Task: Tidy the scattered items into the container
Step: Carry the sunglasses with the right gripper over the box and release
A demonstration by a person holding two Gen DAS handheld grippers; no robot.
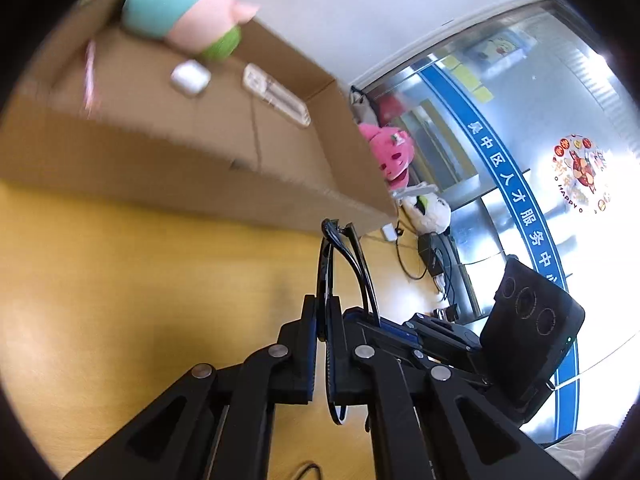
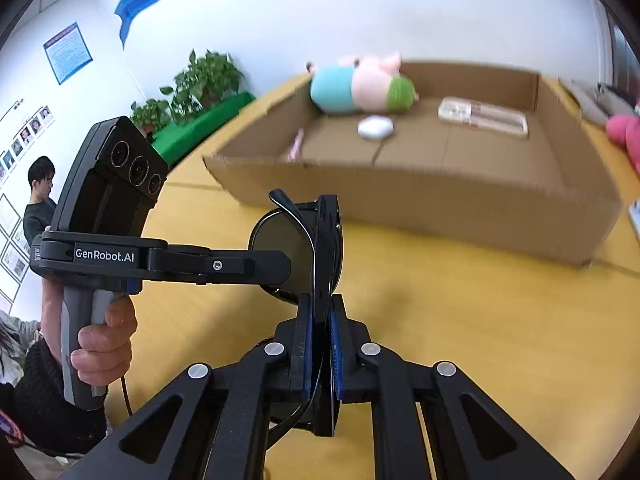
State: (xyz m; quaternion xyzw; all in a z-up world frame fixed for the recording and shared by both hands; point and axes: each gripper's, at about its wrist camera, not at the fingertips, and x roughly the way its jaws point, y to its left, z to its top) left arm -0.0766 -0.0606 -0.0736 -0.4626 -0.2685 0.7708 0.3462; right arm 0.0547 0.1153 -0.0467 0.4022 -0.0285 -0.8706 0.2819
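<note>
Both tongs clamp the folded sunglasses point(image 2: 316, 252) above the yellow bench point(image 2: 460, 320): right tongs point(image 2: 320, 344) on one end, left tongs point(image 1: 322, 336) on the other. At 12 o'clock, the box point(image 2: 440, 196) holds a plush pig point(image 2: 360, 84), white case point(image 2: 375, 127) and clear packet point(image 2: 482, 117).

White walls w/ posters point(image 2: 68, 53), potted plants point(image 2: 204, 76), yellow table point(image 2: 460, 320), blue-striped glass partition point(image 1: 516, 200).

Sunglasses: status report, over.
Both hand-held grippers shut on folded sunglasses: left, right. Cardboard box ahead, holding plush pig. Nothing in between.
</note>
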